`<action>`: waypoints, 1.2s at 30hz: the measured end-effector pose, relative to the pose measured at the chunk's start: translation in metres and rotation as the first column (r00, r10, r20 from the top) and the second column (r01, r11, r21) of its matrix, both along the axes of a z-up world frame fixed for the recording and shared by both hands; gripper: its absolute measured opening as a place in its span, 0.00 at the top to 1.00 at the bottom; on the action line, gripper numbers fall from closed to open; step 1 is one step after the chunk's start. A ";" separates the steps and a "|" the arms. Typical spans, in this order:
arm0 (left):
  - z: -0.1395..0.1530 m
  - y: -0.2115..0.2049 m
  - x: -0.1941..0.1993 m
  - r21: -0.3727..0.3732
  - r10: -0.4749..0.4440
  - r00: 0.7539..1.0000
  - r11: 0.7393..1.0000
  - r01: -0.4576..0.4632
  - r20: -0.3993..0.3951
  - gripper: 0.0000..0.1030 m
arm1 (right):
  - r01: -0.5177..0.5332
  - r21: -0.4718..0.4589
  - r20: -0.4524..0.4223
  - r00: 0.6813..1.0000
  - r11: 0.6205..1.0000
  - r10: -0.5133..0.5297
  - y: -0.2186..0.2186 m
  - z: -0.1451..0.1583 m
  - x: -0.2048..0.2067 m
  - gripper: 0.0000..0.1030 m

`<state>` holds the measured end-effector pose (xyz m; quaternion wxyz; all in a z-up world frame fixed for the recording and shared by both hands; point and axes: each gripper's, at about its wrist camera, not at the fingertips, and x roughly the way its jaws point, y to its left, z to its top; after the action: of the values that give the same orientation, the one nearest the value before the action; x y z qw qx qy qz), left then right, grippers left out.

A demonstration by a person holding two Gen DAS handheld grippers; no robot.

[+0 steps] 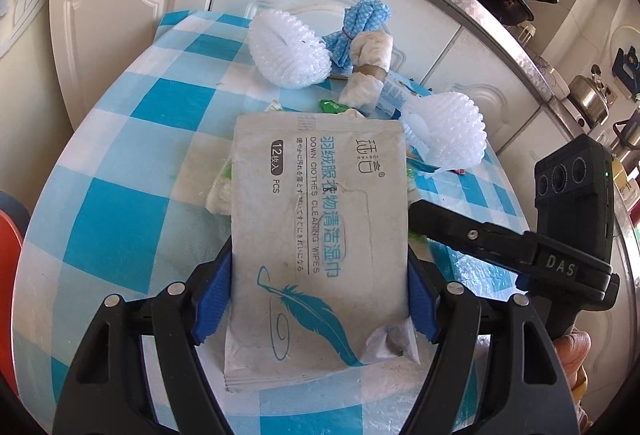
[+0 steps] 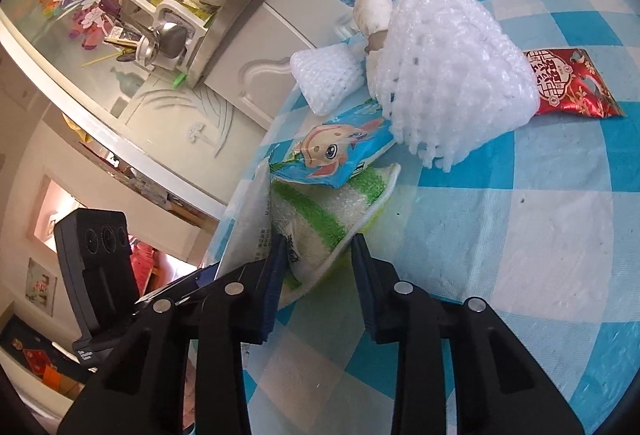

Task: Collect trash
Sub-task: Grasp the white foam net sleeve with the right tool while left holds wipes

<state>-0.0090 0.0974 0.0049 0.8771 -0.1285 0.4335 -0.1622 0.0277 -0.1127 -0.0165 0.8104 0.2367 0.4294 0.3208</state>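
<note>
Left tongs [image 1: 320, 299] — blue pads pressed on both long edges of a grey wipes packet [image 1: 316, 227], which is gripped and lies partly over other litter on the checked bench [image 1: 120, 163].

Right tongs [image 2: 320, 275] — narrowed around the corner of a green-striped cloth [image 2: 320, 211]; whether the pads are actually pinching it or only flank it cannot be told.

Blue cartoon packet [image 2: 340, 151] — rests on top of the striped cloth.

Foam fruit nets, two, white [image 1: 288, 51] [image 1: 448, 131] — loose, near the far edge of the bench.

Red snack wrapper [image 2: 568, 83] — flat, just beside one net.

Blue rag [image 1: 360, 23] and a rolled, banded bundle [image 1: 368, 71] — at the far edge.

Risks, as judged:
- lifting the cloth would likely tip the cartoon packet off, perhaps over the bench edge nearby;
- a thin corner hold may slip;
- the wipes packet, held edgewise, could buckle and drop;
- the two tongs work close together and may collide.
</note>
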 end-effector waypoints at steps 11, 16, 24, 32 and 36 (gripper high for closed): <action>0.004 0.017 -0.012 -0.039 0.056 0.998 0.998 -0.055 0.019 0.28 | 0.147 -0.118 0.174 0.977 0.982 -0.125 -0.020 0.034 -0.015 0.51; 0.006 0.029 -0.018 -0.060 0.068 0.997 0.996 -0.067 0.027 0.28 | 0.353 -0.164 0.292 0.909 0.921 -0.297 -0.046 0.056 -0.010 0.33; 0.011 0.035 -0.028 -0.043 0.053 0.997 0.998 -0.051 0.050 0.28 | 0.346 -0.256 0.296 0.917 0.903 -0.268 -0.029 0.043 0.019 0.57; 0.012 0.056 -0.043 -0.049 0.075 0.995 0.996 -0.072 0.065 0.28 | 0.361 -0.221 0.272 0.915 0.906 -0.298 -0.036 0.038 0.010 0.82; 0.015 0.069 -0.053 -0.064 0.096 0.992 0.994 -0.091 0.076 0.28 | 0.385 -0.169 0.283 0.901 0.907 -0.329 -0.042 0.049 -0.011 0.84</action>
<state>-0.0615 0.1664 0.0201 0.8959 -0.1683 0.3868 -0.1390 0.0170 -0.1545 0.0327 0.9240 0.1783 0.3065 0.1433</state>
